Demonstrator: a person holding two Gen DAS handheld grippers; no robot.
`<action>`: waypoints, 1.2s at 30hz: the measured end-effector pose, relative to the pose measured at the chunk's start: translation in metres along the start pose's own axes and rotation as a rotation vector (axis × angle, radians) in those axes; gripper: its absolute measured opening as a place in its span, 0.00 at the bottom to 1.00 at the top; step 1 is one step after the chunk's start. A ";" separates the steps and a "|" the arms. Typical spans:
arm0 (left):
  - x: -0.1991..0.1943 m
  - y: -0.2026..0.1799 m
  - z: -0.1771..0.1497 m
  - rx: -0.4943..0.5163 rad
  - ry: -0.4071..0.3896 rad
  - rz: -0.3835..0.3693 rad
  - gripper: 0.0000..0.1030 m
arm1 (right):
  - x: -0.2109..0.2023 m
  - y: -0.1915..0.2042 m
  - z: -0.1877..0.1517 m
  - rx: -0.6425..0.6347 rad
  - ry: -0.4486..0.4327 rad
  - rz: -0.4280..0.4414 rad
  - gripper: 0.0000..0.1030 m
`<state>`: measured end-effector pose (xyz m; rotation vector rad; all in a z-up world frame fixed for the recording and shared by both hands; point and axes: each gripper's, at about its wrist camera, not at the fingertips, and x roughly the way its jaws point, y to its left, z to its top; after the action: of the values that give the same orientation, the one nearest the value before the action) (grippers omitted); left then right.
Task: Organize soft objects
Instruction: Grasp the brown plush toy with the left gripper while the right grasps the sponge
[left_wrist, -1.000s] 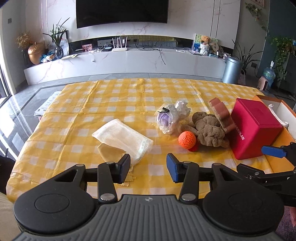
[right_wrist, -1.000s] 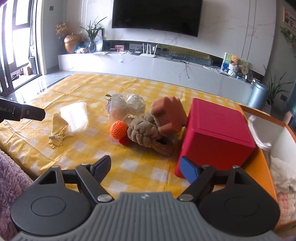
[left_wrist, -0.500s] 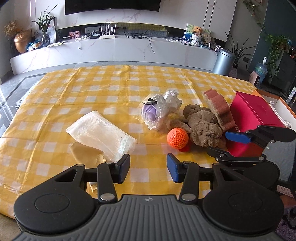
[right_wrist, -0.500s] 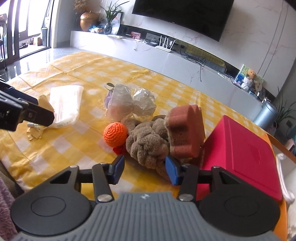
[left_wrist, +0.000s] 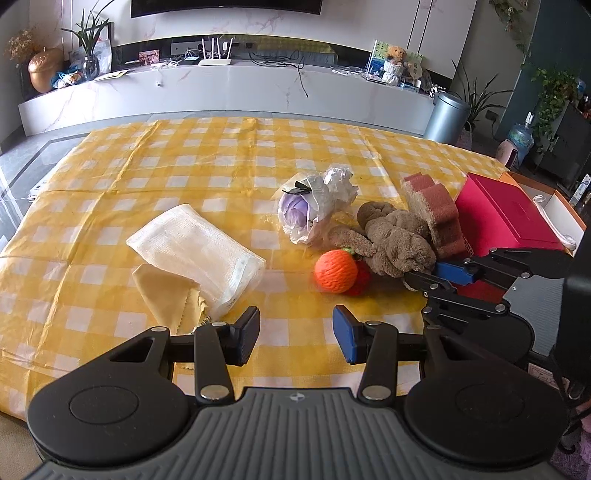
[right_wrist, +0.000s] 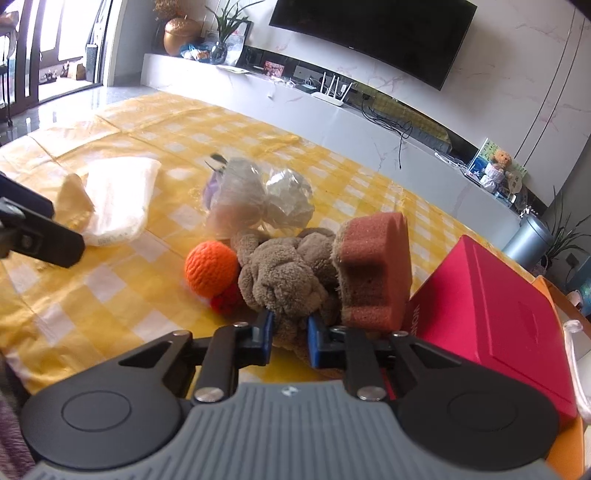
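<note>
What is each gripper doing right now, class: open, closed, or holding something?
Left gripper: open, holding nothing.
Right gripper: jaws closing on the brown plush toy between them.

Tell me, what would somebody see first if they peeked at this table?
Probably the fuzzy brown knotted plush toy in the middle of the yellow checked tablecloth, with the right gripper closing its jaws on the near end. A bright orange crocheted ball sits touching the toy's left side, and a big red box stands at the right, with a reddish-brown wavy sponge leaning against it.
</note>
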<state>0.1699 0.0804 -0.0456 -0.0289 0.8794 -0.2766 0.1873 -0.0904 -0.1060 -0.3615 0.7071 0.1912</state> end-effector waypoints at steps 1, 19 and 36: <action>-0.003 0.001 -0.001 -0.008 0.001 -0.005 0.52 | -0.007 0.001 0.001 0.014 -0.001 0.014 0.17; -0.013 -0.003 -0.020 -0.138 0.024 -0.102 0.54 | -0.052 0.024 -0.027 0.171 0.094 0.214 0.31; 0.026 -0.028 -0.022 -0.161 0.048 -0.115 0.71 | -0.061 -0.046 -0.021 0.451 -0.065 0.049 0.59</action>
<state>0.1622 0.0486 -0.0756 -0.2242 0.9480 -0.3142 0.1428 -0.1442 -0.0681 0.0924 0.6736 0.0845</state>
